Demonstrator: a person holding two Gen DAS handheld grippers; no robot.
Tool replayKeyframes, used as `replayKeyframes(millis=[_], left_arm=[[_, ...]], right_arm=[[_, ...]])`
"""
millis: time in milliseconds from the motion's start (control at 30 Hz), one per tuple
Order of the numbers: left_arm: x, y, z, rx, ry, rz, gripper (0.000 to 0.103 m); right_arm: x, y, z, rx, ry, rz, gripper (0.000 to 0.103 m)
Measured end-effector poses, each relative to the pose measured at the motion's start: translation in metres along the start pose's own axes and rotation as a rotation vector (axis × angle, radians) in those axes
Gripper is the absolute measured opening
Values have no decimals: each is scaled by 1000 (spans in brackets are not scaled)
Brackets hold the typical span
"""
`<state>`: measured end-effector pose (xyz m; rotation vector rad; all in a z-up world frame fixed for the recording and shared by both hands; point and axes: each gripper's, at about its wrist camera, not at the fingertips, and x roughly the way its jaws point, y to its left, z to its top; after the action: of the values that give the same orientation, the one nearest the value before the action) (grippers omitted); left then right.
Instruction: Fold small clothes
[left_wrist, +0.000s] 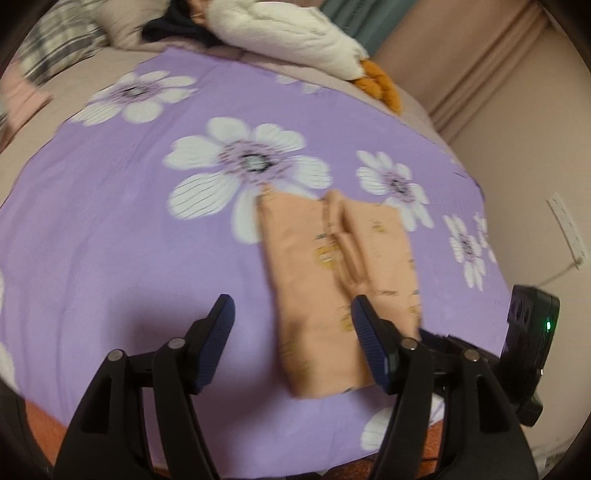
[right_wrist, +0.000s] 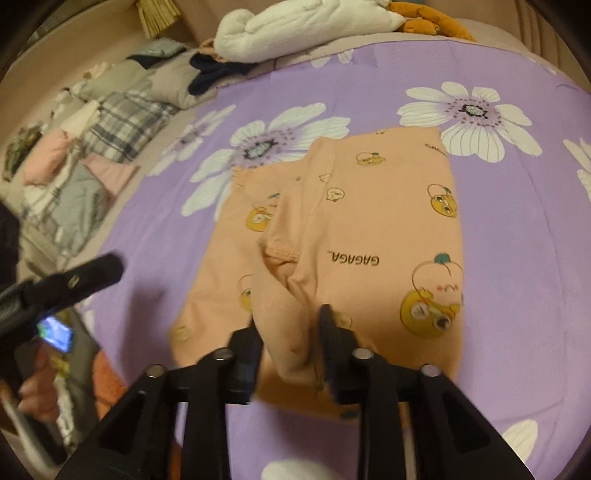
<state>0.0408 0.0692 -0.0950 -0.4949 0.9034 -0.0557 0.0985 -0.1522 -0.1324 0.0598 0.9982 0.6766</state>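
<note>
A small peach garment (left_wrist: 332, 280) with cartoon prints lies folded on a purple flowered sheet (left_wrist: 129, 240). My left gripper (left_wrist: 291, 314) is open and empty, hovering above the garment's near left edge. In the right wrist view the same garment (right_wrist: 369, 229) fills the middle, printed "GAGAGA". My right gripper (right_wrist: 291, 332) is shut on a raised fold of the garment, a cuffed piece bunched between its fingers. The left gripper (right_wrist: 74, 280) shows at the left edge of that view.
A white plush toy (left_wrist: 295, 33) with orange feet lies at the far edge of the bed. Piled plaid, grey and pink clothes (right_wrist: 92, 140) lie to the left. A wall (left_wrist: 517, 129) with a power strip stands to the right.
</note>
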Motion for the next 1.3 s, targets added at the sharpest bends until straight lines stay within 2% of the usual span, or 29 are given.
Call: replayKeyframes(millis=[67,233,300,433,533,667,767,833,867,967,1133,1300], left_arm=[[8,-7,6,12,17,-37,77],[52,-24,17,14,124,-146,79],[72,-31,19,18,165,-158,79],[107,-43,20,18,228,-136,77],[118,-49,20,30,231,-142,76],[126,-51,21,2,260,-178,55],[130,-51,21,-6,263,-196,45],[133,-52,20,-6,266,-193,29],[135,-54,19,-2,270,-194,15],[129,-57,19,19,246,-166,13],[94,-67,30,79,161,-159,12],[67,-59,38,110,111,-125,12]], right_arm=[[-11,-4,-4,6,-17,14,48],[-33,-26,-12,79,-53,-31,55],[-37,-35,-16,113,-58,-71,55],[-41,-53,-21,181,-65,-134,55],[-44,-63,-24,211,-69,-147,55],[-45,-69,-28,228,-71,-162,55],[-46,-72,-29,241,-73,-160,55],[-46,-72,-31,247,-73,-161,55],[-46,-73,-32,249,-72,-162,55],[-44,-76,-33,261,-63,-167,55],[-45,-78,-33,273,-59,-170,55],[-47,-73,-29,253,-73,-168,55]])
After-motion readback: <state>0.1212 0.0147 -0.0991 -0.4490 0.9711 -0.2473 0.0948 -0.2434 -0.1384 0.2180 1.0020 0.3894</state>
